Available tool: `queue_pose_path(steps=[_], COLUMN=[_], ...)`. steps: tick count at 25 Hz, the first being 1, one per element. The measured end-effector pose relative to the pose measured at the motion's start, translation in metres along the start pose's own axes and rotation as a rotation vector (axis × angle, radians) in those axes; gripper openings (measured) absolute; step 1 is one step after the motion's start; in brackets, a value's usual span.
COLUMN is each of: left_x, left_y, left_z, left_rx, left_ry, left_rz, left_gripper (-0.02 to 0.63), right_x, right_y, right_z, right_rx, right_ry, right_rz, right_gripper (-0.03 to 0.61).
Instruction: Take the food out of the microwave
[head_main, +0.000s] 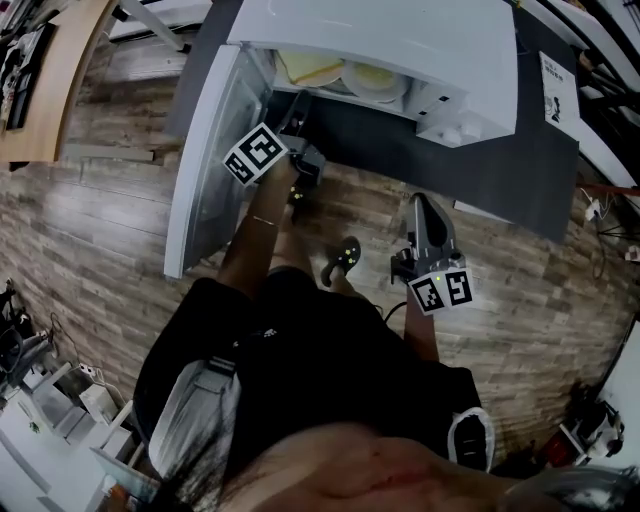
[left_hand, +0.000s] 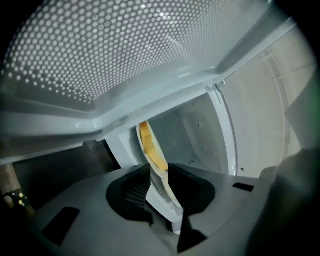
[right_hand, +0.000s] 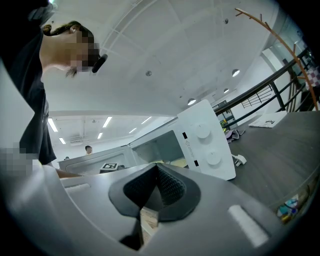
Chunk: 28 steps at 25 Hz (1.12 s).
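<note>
The white microwave (head_main: 400, 40) stands on a dark table with its door (head_main: 205, 170) swung open to the left. Inside lie a white plate (head_main: 375, 80) and yellow food (head_main: 310, 68) beside it. My left gripper (head_main: 296, 110) reaches into the opening. In the left gripper view its jaws (left_hand: 159, 172) stand apart, and the rim of a plate with yellow food (left_hand: 150, 147) runs between them; the pads do not press on it. My right gripper (head_main: 424, 205) hangs shut and empty in front of the table, to the right of the microwave (right_hand: 205, 145).
The perforated door window (left_hand: 100, 50) fills the upper left of the left gripper view. The dark table (head_main: 500, 170) carries a paper sheet (head_main: 558, 90) and a white plug (right_hand: 239, 160). Wooden floor lies below. Shelves and clutter stand at both sides.
</note>
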<state>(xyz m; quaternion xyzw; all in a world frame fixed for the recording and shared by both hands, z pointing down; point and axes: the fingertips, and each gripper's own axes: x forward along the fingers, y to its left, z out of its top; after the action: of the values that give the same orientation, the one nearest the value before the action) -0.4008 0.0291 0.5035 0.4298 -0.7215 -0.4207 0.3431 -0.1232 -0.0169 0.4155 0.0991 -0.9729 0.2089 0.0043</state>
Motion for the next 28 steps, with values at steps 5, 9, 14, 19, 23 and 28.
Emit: queue_pose_path(steps=[5,9,14,19,23,28], left_x=[0.003,0.006,0.009,0.013,0.019,0.023], left_y=[0.001,0.006,0.010,0.012,0.014,0.015], left_z=[0.000,0.004,0.006,0.007,0.007,0.008], left_rx=[-0.045,-0.076,-0.094,-0.111,-0.124,-0.140], left_ry=[-0.017,-0.027,-0.035,-0.039,-0.035,-0.040], left_rz=[0.004,0.014,0.027,0.031,0.036,0.039], left_gripper=[0.097,0.109,0.112,0.112,0.112,0.112], right_x=[-0.003,-0.003,-0.004,-0.006,-0.006,-0.007], right_y=[-0.002,-0.002,-0.004,-0.006,-0.010,-0.011], right_z=[0.001,0.000,0.001,0.008,0.011,0.011], right_rx=[0.004,0.006,0.006,-0.006,-0.001,0.001], right_ry=[-0.002,-0.003,-0.009,-0.042,-0.056,-0.056], right_rz=[-0.004,-0.007,-0.014,-0.023,-0.025,-0.037], right_gripper=[-0.003,-0.003,-0.003,-0.003,-0.003,-0.003])
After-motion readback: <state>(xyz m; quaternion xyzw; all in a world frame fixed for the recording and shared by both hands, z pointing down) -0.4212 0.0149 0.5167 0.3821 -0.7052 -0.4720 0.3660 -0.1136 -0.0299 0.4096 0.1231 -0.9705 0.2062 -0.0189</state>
